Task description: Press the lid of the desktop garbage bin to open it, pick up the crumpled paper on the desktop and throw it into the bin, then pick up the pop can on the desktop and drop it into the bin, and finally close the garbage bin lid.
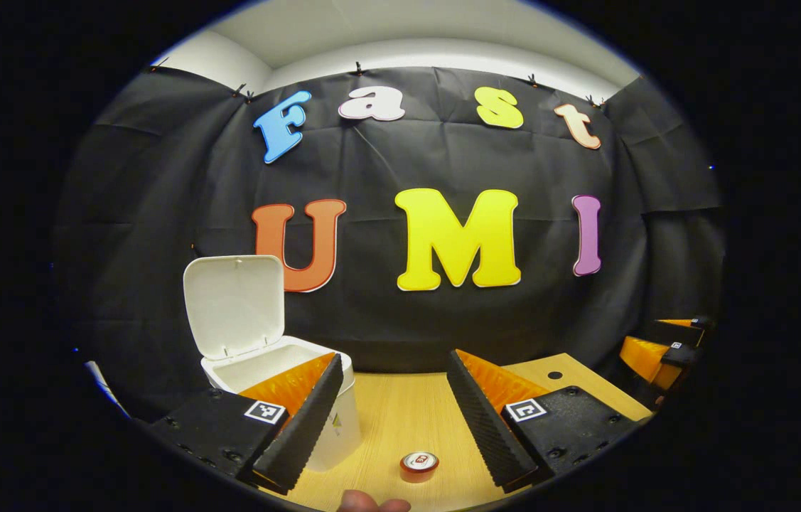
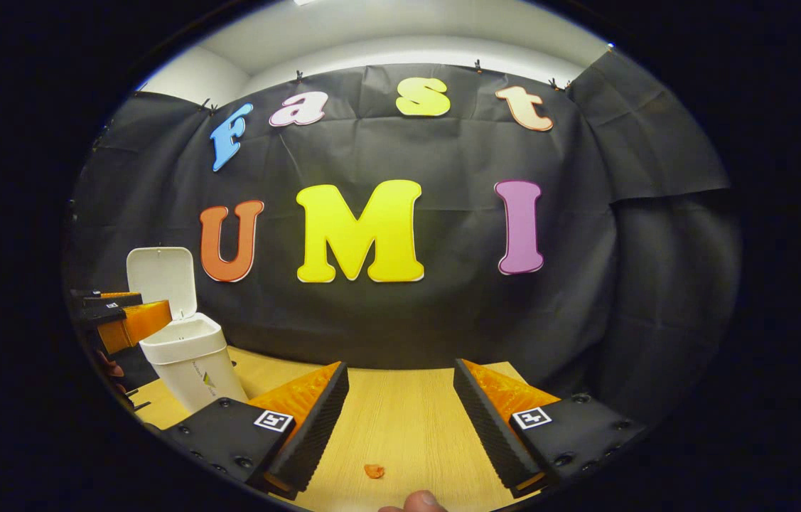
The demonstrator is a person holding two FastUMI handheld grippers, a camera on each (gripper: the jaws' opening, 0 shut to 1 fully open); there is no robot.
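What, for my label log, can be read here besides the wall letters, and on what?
Bin: small mark on its front, too small to read.
Can: print on its top, blurred.
Left gripper and right gripper: square coded tags, no words.
Nothing else legible.

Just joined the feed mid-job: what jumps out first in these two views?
The white bin stands on the wooden table with its lid flipped up, just behind the left gripper, whose fingers are spread apart. A small red round thing lies on the table between those fingers. In the right gripper view, the right gripper is open too, above a small orange scrap.
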